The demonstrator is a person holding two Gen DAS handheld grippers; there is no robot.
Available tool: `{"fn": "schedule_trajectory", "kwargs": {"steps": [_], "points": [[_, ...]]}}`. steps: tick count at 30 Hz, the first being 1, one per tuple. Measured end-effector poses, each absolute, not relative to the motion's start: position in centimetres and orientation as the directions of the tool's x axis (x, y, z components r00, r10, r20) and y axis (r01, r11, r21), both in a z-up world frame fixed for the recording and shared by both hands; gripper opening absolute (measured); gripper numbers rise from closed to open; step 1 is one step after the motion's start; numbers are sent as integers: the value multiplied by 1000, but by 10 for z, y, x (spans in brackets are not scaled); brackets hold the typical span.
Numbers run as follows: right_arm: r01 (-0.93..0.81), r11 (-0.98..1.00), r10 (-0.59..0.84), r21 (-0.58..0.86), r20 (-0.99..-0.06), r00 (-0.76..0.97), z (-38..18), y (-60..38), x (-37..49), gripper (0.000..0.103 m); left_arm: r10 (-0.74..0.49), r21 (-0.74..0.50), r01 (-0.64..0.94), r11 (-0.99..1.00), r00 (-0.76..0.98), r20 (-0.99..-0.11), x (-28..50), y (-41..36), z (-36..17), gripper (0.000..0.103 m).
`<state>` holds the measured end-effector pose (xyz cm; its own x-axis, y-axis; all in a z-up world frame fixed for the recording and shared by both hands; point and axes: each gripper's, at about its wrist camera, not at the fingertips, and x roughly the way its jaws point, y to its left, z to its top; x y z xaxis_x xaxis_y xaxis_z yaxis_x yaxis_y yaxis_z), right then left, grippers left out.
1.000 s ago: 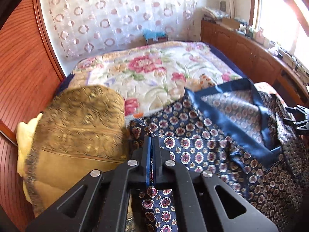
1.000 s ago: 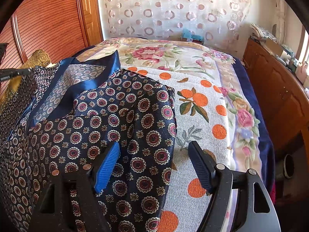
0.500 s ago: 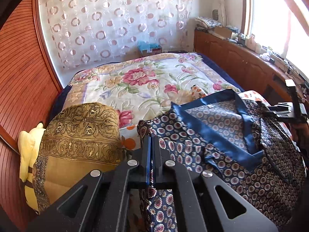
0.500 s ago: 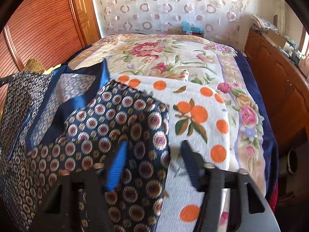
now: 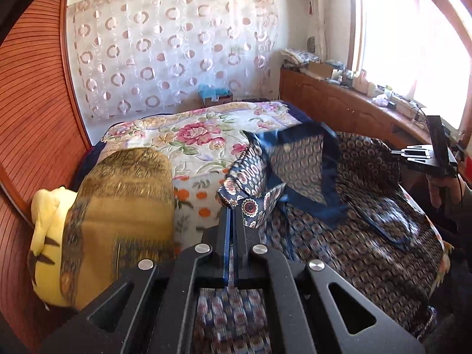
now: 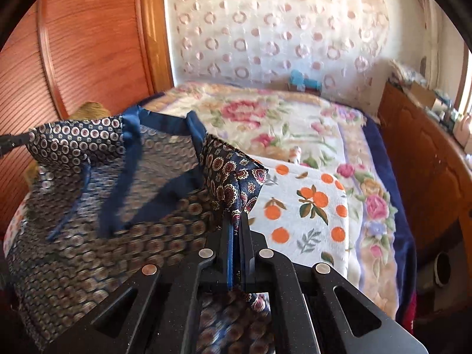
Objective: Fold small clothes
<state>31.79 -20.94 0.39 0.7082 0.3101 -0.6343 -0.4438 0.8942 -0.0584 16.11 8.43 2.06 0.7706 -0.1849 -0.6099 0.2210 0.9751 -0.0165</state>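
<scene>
A navy garment (image 5: 339,206) with a medallion print and blue satin trim hangs lifted over the bed. My left gripper (image 5: 233,215) is shut on one shoulder of it. My right gripper (image 6: 236,224) is shut on the other shoulder, and it shows at the right edge of the left wrist view (image 5: 419,156). The garment (image 6: 118,191) stretches between the two grippers with its lining and neckline facing up. The left gripper's tip shows at the left edge of the right wrist view (image 6: 11,141).
An orange-print towel (image 6: 309,206) lies on the floral bedspread (image 5: 200,135) under the garment. A gold cushion (image 5: 124,206) and a yellow pillow (image 5: 44,230) sit at the left by the wooden panel. A wooden cabinet (image 6: 427,162) runs along the right.
My right gripper has closed on the garment's shoulder. Both grippers have risen, and the garment has come up off the bed between them.
</scene>
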Motion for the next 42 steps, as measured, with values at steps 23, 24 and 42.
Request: {"fn": "schedule_trajectory", "kwargs": {"steps": [23, 24, 42], "points": [[-484, 874, 357, -31, -635, 685, -25, -281, 65, 2, -127, -172, 22, 985, 764, -632, -25, 156, -57, 2], [-482, 876, 354, -31, -638, 684, -22, -281, 63, 2, -127, -174, 21, 985, 768, -628, -31, 156, -55, 2], [-456, 890, 328, 4, -701, 634, -8, -299, 5, 2, -102, -129, 19, 991, 731, -675, -59, 161, -48, 3]]}}
